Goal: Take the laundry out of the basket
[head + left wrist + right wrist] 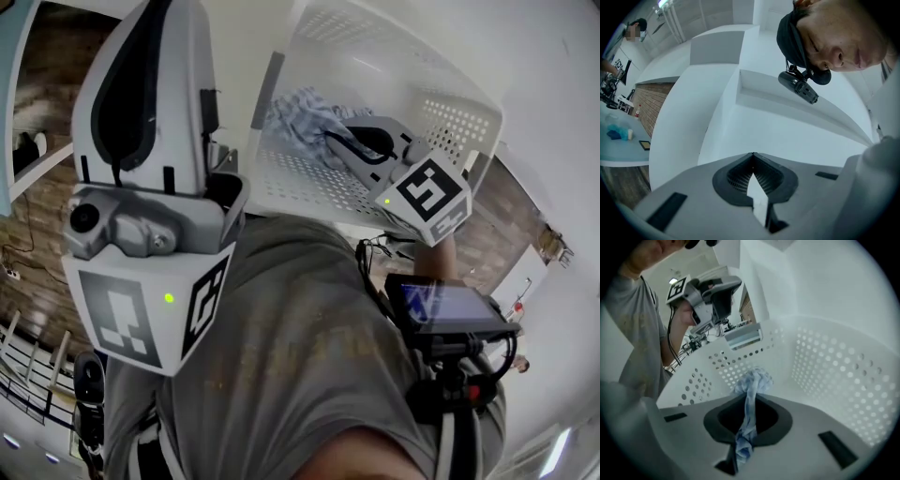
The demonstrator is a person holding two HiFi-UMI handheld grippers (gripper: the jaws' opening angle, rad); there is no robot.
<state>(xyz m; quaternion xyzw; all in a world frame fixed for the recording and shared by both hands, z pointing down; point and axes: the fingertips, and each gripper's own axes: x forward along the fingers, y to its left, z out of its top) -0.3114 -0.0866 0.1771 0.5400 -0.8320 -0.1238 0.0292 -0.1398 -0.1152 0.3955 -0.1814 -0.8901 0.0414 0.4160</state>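
1. My left gripper (753, 157) is held up to the left of the basket. Its fingers are closed tip to tip with nothing between them. Its marker cube (141, 309) shows black square codes.
2. The blue-and-white laundry (754, 380) is bunched inside the white perforated basket (834, 371).
3. My right gripper (749, 401) reaches into the basket, fingers clamped on a twisted strand of the laundry. The jaws cut off the strand's near end.

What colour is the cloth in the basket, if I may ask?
The cloth is pale blue and white; clearest in the right gripper view.
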